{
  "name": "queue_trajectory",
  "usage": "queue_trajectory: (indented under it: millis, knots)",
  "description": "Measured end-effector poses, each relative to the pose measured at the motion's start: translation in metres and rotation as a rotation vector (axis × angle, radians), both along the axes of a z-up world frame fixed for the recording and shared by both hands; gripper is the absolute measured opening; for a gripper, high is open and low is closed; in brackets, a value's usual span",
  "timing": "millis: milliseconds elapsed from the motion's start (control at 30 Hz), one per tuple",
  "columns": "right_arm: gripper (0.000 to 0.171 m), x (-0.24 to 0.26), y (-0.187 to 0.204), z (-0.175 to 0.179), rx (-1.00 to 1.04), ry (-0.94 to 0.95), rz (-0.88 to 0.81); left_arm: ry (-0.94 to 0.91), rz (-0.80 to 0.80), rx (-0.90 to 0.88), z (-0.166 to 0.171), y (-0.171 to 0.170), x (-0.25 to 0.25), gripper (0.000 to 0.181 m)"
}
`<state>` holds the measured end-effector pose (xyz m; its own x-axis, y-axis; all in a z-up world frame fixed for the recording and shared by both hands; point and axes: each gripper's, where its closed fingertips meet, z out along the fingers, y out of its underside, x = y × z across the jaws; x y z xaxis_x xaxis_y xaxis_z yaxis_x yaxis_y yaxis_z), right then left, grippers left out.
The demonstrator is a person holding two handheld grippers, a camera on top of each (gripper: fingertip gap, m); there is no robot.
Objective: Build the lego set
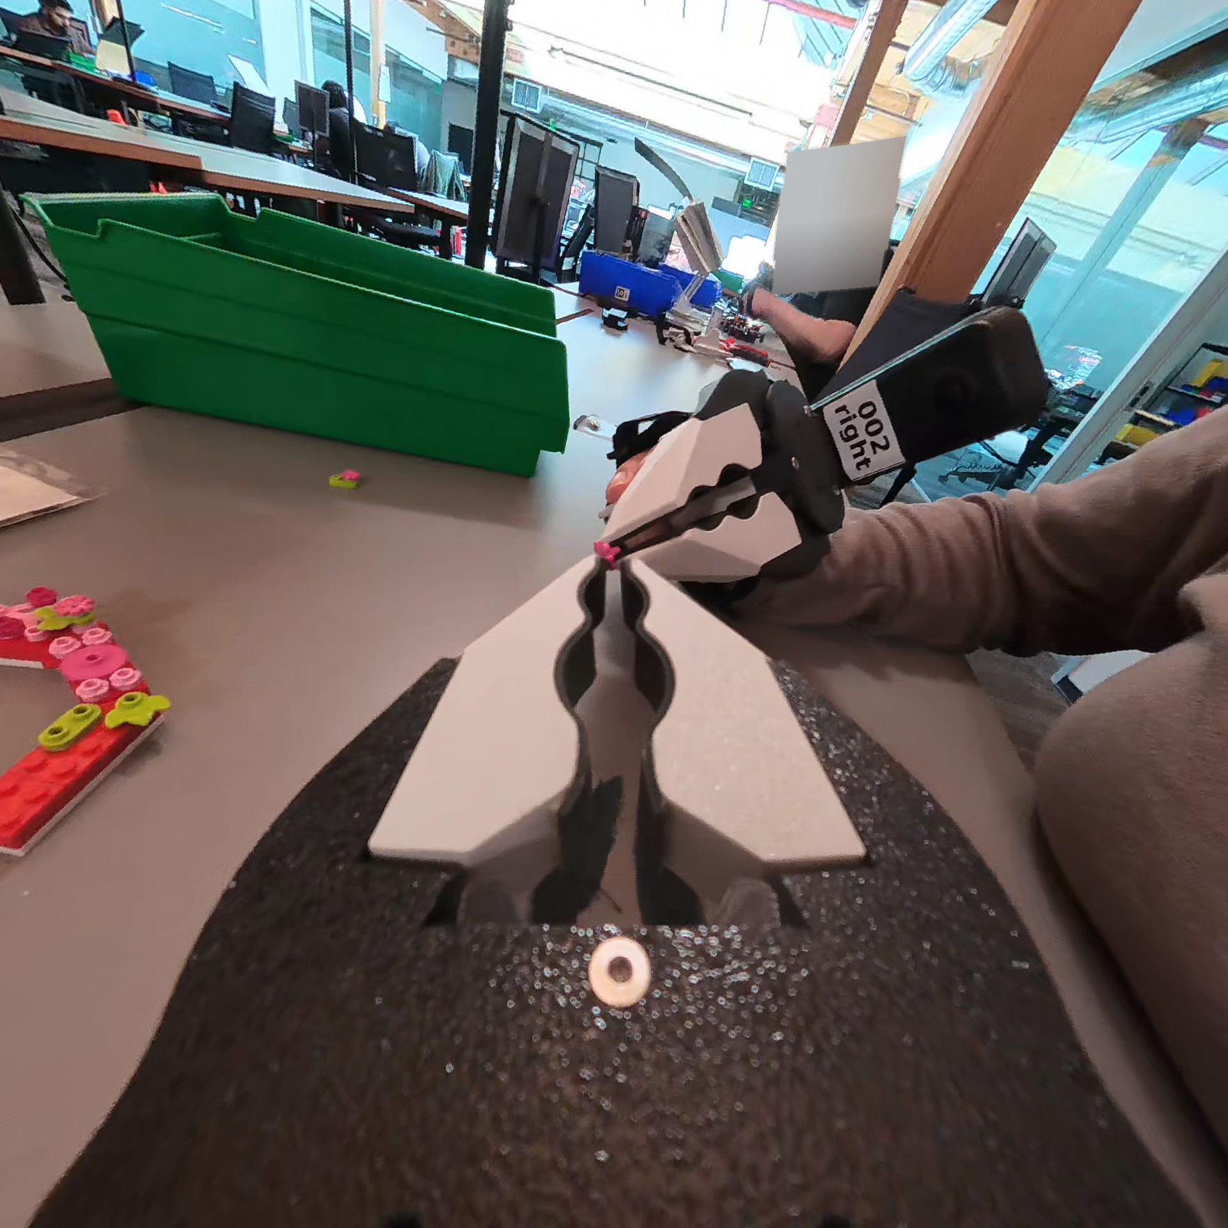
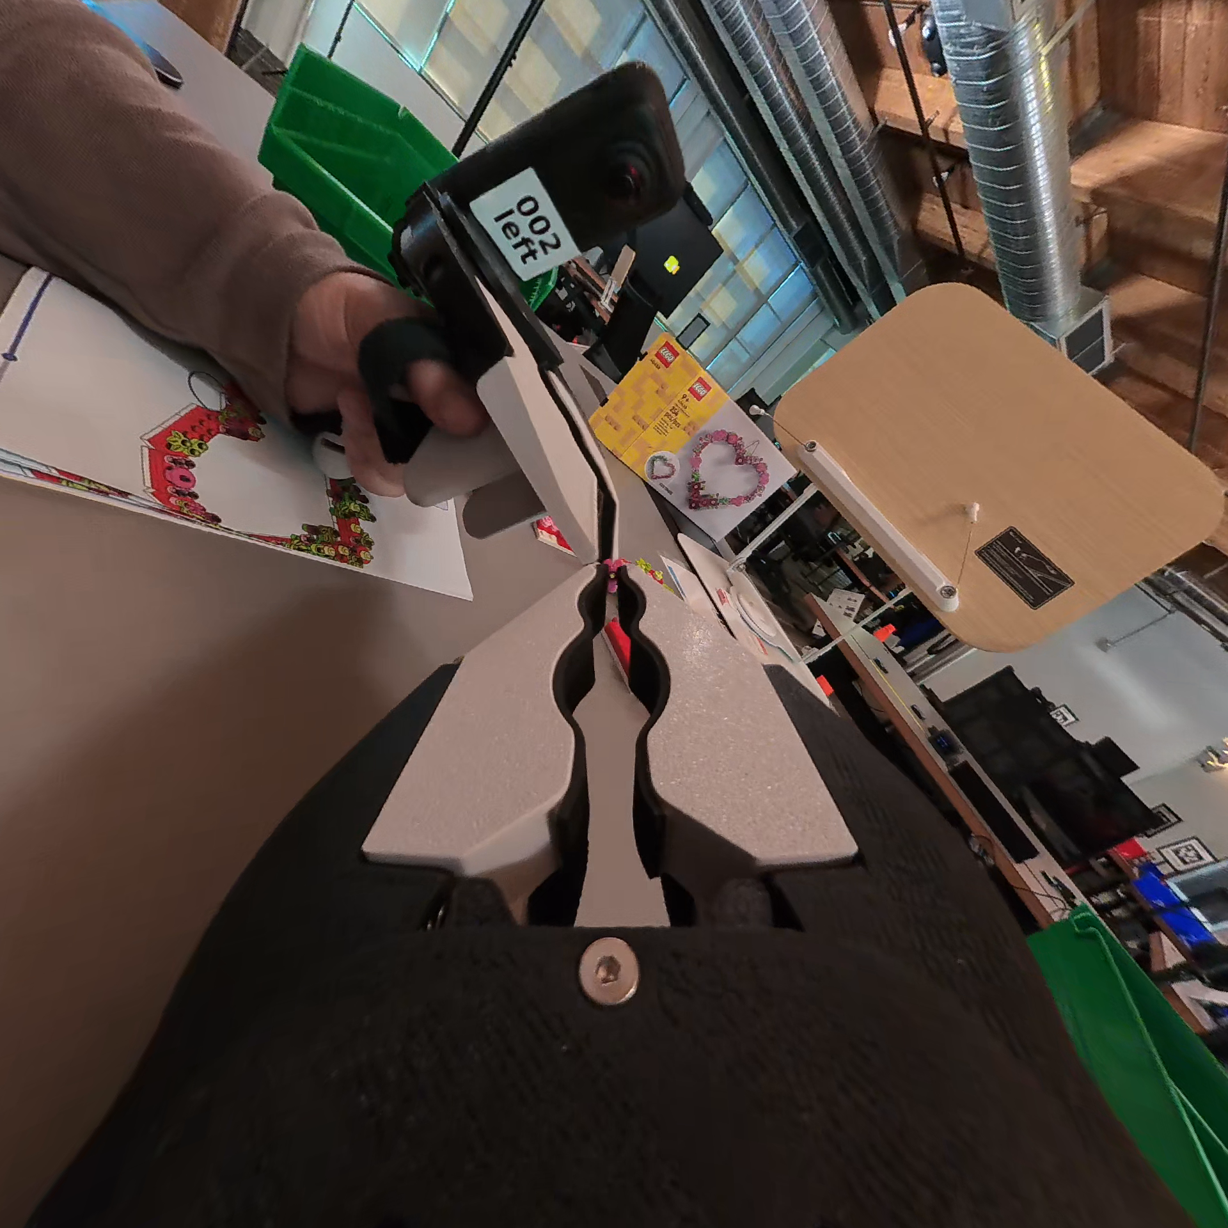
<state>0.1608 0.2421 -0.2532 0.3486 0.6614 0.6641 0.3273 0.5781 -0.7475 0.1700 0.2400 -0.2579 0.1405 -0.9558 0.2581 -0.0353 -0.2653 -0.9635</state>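
Observation:
A tiny magenta flower piece (image 1: 605,549) sits where the two grippers meet tip to tip above the grey table. My left gripper (image 1: 608,566) is nearly closed, its tips pinching at the piece. My right gripper (image 1: 613,545) comes in from the right, closed on the same piece. In the right wrist view the piece (image 2: 614,567) shows at my right gripper's tips (image 2: 610,579), with the left gripper (image 2: 601,555) shut against it from above. The partly built red heart (image 1: 73,704), with pink flowers and lime leaves, lies at the far left.
Stacked green bins (image 1: 319,345) stand behind. A loose lime-and-pink piece (image 1: 345,478) lies near them. A printed instruction sheet (image 2: 199,452) lies under the left hand, and the set's yellow box (image 2: 684,432) stands beyond. A plastic bag (image 1: 26,492) is at the left edge. Only a small space, under 4 cm, lies between the two pairs of fingers.

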Motion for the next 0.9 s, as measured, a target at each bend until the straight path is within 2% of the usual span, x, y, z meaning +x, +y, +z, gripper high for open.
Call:
queue_trajectory:
  millis: [333, 433, 600, 700, 800, 900]
  knots:
    - [0.000, -0.001, -0.002, -0.001, -0.005, -0.016, 0.019, -0.011, -0.035, -0.076, -0.004, 0.000, 0.000, 0.000]
    - [0.009, -0.001, -0.005, 0.006, -0.232, 0.119, 0.112, -0.063, -0.058, -0.082, 0.004, -0.001, -0.002, 0.000]
    - [0.001, -0.001, -0.014, 0.018, -0.746, 0.365, 0.407, -0.202, -0.196, -0.085, 0.023, -0.018, -0.008, 0.000]
    - [0.001, 0.002, -0.017, 0.024, -0.878, 0.447, 0.519, -0.202, -0.204, -0.082, 0.023, -0.019, -0.008, 0.000]
    - [0.000, 0.004, -0.011, 0.014, -0.840, 0.372, 0.440, -0.128, -0.141, -0.067, 0.013, -0.008, -0.008, 0.000]
    - [0.002, 0.005, -0.003, -0.011, -0.739, 0.156, 0.280, -0.016, -0.005, 0.037, 0.001, 0.011, -0.013, 0.000]
